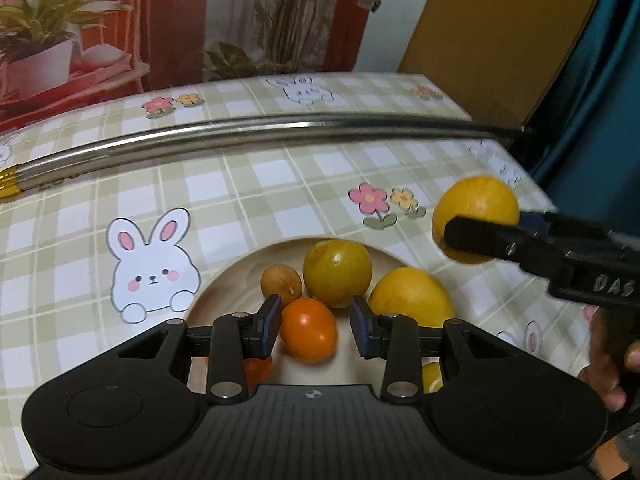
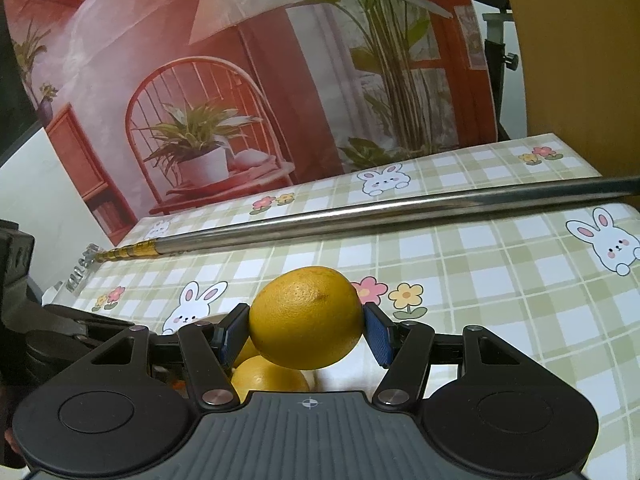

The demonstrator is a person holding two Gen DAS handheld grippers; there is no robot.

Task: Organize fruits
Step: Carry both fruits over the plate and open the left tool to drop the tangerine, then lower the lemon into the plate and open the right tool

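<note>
A pale wooden plate on the checked tablecloth holds several fruits: a small orange one, a yellow-green one, a yellow one and a small brown one. My left gripper hovers open over the plate, its jaws either side of the small orange fruit. My right gripper is shut on a yellow orange and holds it above the table; it shows in the left wrist view to the right of the plate. Another yellow fruit lies below it.
A long metal rod with a gold end lies across the table behind the plate; it also shows in the right wrist view. A printed backdrop hangs behind the table. The table's right edge is close to the held orange.
</note>
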